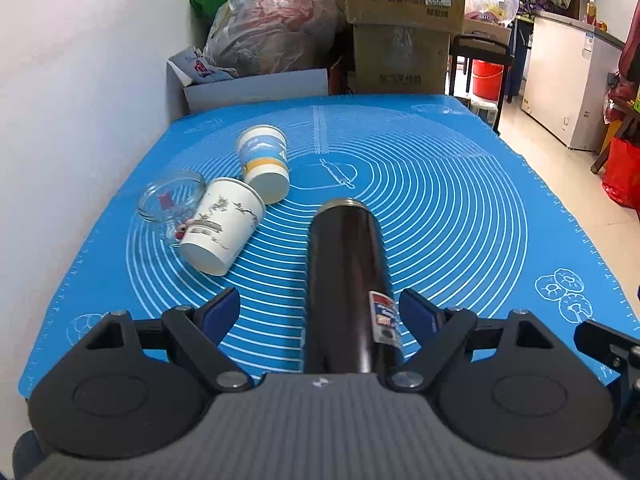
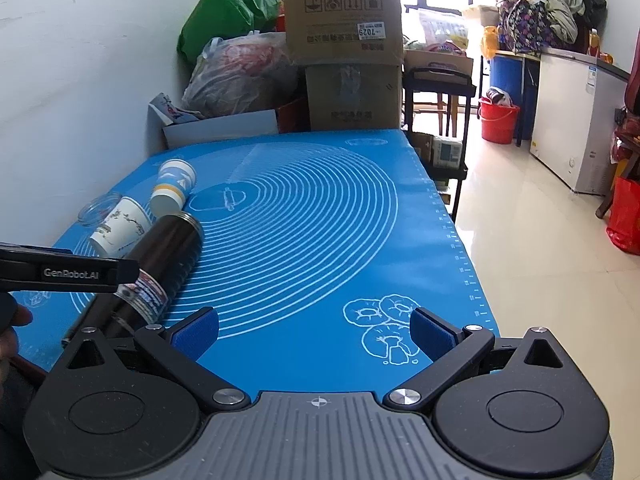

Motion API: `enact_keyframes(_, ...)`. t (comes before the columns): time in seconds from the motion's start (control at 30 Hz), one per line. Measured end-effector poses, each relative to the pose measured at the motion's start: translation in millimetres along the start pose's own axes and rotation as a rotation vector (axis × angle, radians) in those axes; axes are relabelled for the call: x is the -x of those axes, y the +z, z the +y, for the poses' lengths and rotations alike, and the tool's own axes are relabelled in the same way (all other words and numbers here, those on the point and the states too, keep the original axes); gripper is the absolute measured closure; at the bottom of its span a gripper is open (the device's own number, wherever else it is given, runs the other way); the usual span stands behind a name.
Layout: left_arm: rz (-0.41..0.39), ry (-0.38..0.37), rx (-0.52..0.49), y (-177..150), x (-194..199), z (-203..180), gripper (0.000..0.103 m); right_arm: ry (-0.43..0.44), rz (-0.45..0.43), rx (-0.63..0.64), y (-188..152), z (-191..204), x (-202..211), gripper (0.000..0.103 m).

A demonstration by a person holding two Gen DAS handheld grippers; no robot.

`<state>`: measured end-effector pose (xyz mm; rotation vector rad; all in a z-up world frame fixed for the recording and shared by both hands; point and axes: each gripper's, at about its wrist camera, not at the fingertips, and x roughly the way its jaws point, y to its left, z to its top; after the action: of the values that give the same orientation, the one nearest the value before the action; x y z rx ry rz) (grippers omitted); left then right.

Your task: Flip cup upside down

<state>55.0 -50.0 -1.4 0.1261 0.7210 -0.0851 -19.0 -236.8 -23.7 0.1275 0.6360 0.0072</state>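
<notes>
A dark metal flask cup (image 1: 348,272) lies on its side on the blue mat (image 1: 460,208), its open mouth pointing away. It lies between the fingers of my left gripper (image 1: 320,308), which is open, with the right pad near its labelled end. A white paper cup with ink drawing (image 1: 222,230), a blue and yellow paper cup (image 1: 266,164) and a clear glass (image 1: 172,200) lie on their sides at the left. My right gripper (image 2: 314,330) is open and empty over the mat's near right part. The flask (image 2: 160,264) is to its left.
A white wall runs along the left. Cardboard boxes (image 1: 400,24) and plastic bags (image 1: 276,32) stand behind the table's far edge. The table's right edge (image 2: 460,240) drops to a tiled floor with a red bucket (image 2: 498,118) and a white freezer (image 2: 576,128).
</notes>
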Motion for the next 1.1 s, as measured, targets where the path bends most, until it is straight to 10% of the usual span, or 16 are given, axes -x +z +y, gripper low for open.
enact_keyframes(0.63, -0.032, 0.033, 0.014, -36.8, 50.6, 69.9, 0.01, -0.005, 0.005, 0.251, 17.0, 53.3, 19.1, 0.0)
enact_keyframes(1.1, -0.003, 0.021, 0.122, -61.4, 22.7, 122.6, 0.01, -0.163, 0.165, 1.516, 20.0, 179.2, -36.3, 0.0)
